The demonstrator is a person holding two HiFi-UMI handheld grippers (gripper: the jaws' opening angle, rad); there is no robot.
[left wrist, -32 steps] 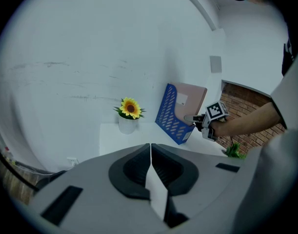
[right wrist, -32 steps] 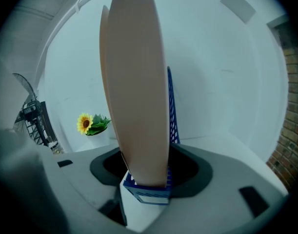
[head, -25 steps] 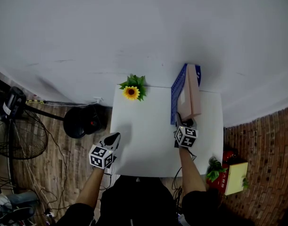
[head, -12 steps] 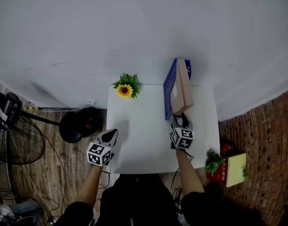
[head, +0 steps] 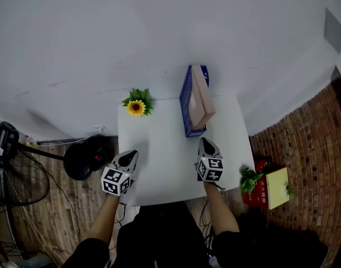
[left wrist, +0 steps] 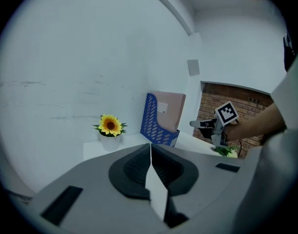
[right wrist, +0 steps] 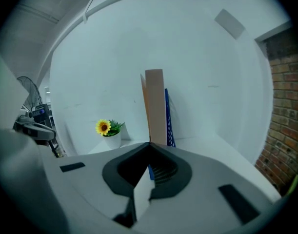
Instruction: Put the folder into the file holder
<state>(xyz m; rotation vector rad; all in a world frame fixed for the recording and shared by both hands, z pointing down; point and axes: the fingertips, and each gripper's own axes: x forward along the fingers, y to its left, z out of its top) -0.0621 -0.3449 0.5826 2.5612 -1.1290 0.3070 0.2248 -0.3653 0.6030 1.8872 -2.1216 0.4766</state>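
Head view: tan cardboard folder (head: 202, 100) stands in blue perforated plastic file holder (head: 185, 102), far right on white table (head: 159, 149). Left gripper (head: 129, 157) keeps jaws together, empty; right gripper (head: 206, 144) has just closed its jaws on nothing.

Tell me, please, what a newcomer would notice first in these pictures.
The blue holder stands at the far edge of the white table, with the tan folder standing inside it. A sunflower sits at the far left corner. Nearer the person, the left gripper is shut and empty, and the right gripper has just been closing its jaws, with nothing between them.
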